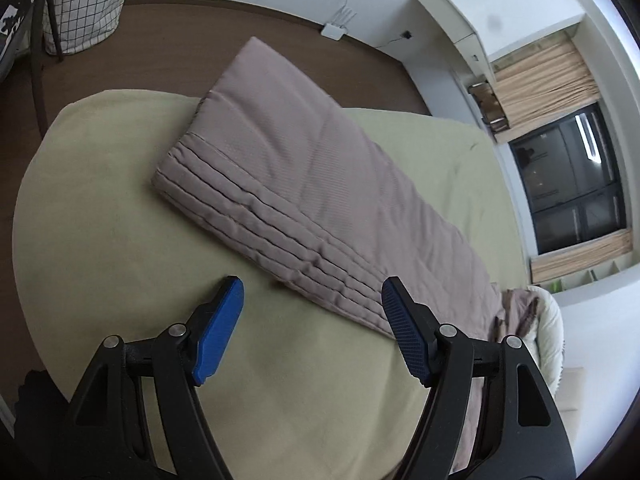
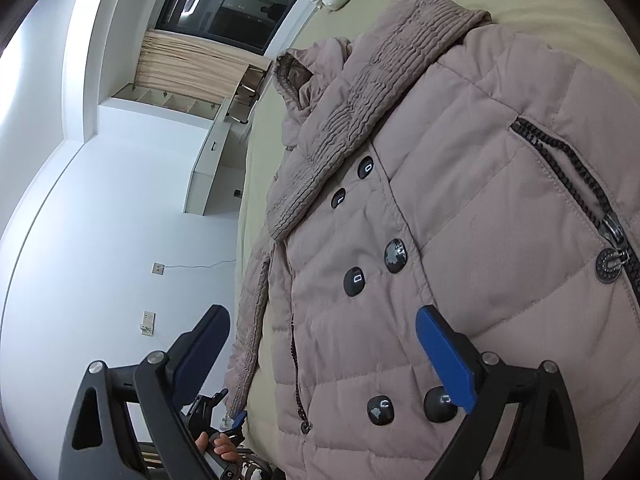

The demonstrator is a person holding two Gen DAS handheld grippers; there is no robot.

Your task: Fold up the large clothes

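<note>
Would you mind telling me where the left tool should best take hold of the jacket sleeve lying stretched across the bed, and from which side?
Probably at the sleeve's free cuff end, where the stitched ridges make a firm, flat edge. It lies flat on the green bedsheet, so come in low from beyond the cuff, one finger sliding under. The left tool hangs open, clear of it.

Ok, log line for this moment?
coat: spread on bed, unfolded | left claw: open, empty | right claw: open, empty
</note>
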